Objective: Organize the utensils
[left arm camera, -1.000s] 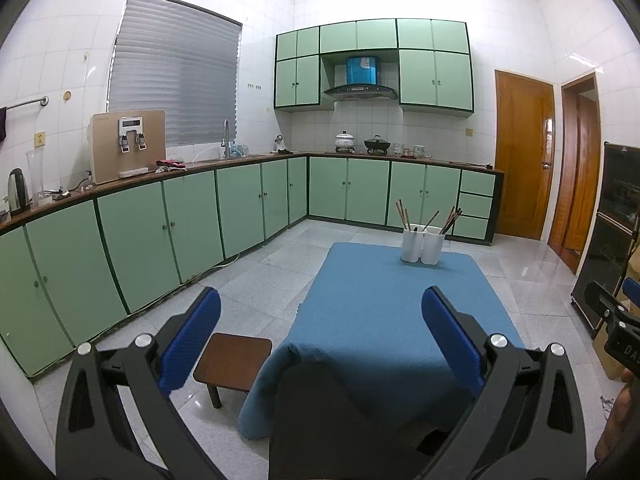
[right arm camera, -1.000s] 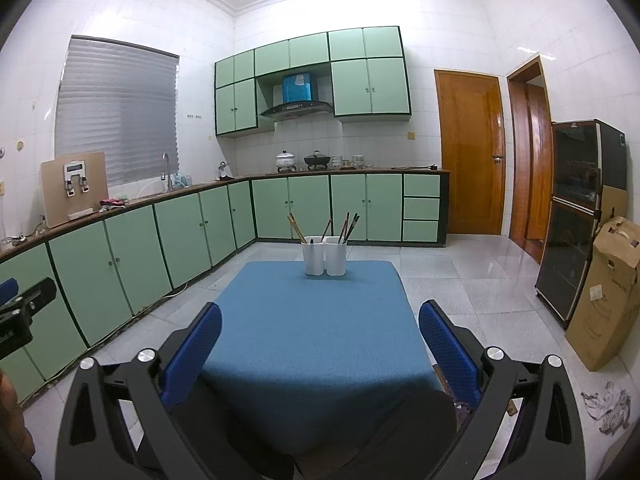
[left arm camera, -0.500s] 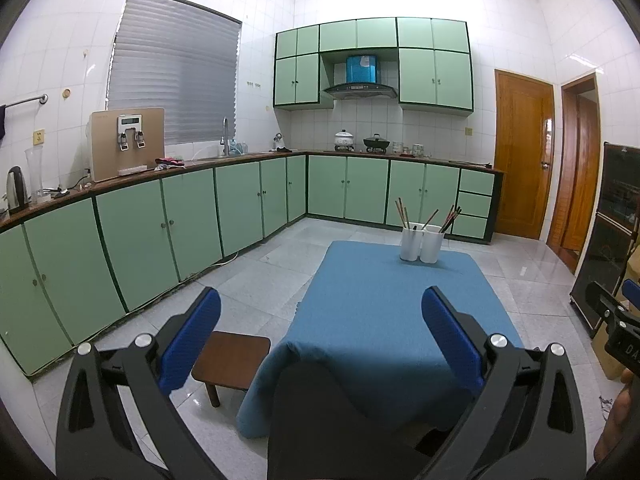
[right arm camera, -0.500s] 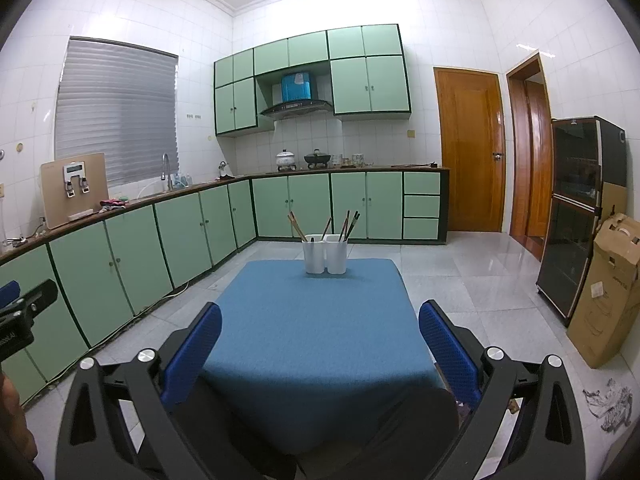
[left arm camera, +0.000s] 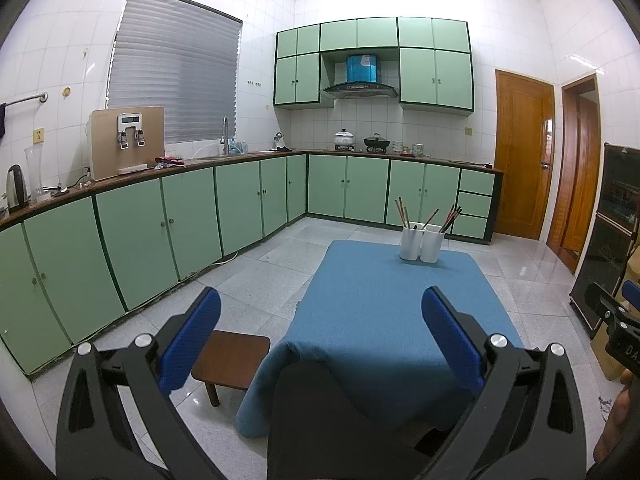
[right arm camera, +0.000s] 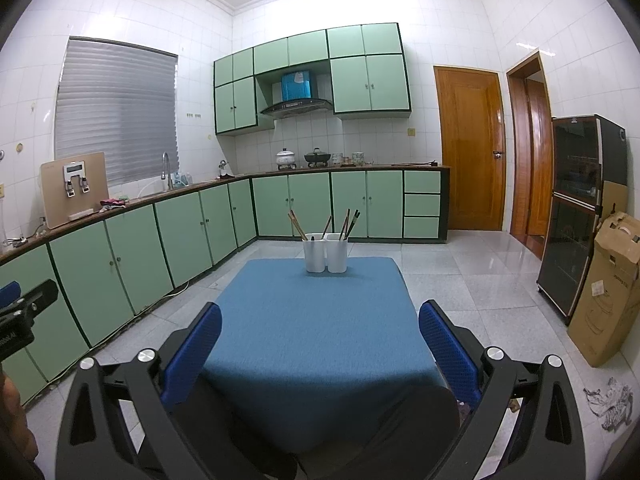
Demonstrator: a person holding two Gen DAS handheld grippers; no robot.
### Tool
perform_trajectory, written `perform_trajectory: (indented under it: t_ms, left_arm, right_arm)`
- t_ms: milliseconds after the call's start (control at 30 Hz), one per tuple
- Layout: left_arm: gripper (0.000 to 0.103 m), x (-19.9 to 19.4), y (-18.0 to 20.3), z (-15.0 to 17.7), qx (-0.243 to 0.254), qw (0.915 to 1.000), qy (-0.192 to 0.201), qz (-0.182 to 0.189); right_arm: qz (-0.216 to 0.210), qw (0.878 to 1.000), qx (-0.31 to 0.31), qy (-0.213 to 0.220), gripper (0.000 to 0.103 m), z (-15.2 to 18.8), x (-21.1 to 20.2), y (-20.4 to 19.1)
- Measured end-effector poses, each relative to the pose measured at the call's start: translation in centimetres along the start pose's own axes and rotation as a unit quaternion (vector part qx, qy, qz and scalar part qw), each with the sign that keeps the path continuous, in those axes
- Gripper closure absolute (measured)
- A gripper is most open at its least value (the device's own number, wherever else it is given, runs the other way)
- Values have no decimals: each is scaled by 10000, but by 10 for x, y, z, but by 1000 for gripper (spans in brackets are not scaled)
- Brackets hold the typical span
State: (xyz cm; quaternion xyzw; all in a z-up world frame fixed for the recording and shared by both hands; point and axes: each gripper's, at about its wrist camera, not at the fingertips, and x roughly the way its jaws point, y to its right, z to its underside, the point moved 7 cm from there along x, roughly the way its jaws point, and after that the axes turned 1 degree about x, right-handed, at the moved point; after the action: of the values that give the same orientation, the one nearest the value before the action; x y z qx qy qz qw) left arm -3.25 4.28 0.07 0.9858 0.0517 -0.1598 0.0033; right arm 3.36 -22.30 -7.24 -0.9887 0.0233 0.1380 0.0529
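With both the left claw (left arm camera: 320, 316) and the right claw (right arm camera: 319, 330) spread and empty, the light, stiff, slippery chopsticks (right arm camera: 297, 224) stand in two white cups (right arm camera: 325, 253) at 12 o'clock on the blue surface (right arm camera: 312, 328), best pinched mid-shaft.

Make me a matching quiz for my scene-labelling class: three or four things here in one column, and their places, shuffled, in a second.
Things:
1. cups
2. stool
3. box
4. pot

Places:
A. on the counter
B. far end of the blue table
C. on the floor, left of the table
D. against the right wall

Pairs: 1-B, 2-C, 3-D, 4-A
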Motion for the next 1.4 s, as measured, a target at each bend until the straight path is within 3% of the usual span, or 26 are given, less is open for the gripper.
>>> perform_trajectory:
  t_ms: [1400]
  left_arm:
    - [5,3,0,-1,11,10000,-17,55]
  right_arm:
    - [-10,10000,26,-34,6,5,-1,-6]
